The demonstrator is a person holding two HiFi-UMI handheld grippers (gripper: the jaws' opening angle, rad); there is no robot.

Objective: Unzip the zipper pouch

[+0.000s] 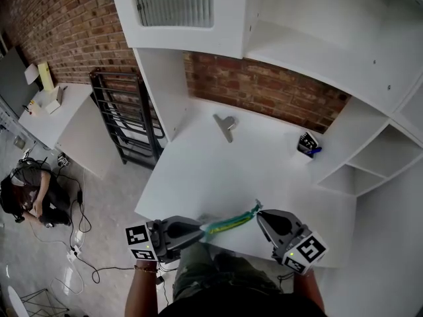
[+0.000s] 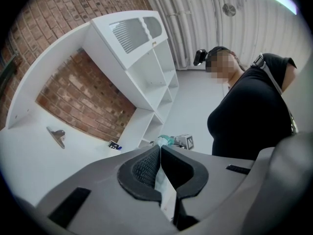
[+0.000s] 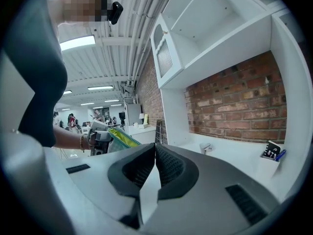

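Zipper pouch [image 1: 230, 222], head view: hangs stretched over the near edge of the white table [image 1: 218, 170], strung between left gripper [image 1: 201, 230] and right gripper [image 1: 259, 212]. Counts: one pouch, two grippers, one metal clip [image 1: 225, 126], one pen holder [image 1: 307, 144]. Left gripper view: clenched on the pouch's pale end, teal far end just ahead. Right gripper view: clenched likewise, seemingly on the teal end; zip pull too small to make out. Reads as the opening step, zip judged not yet run; next calls for anchoring one end firmly and drawing the pull straight along the teeth.
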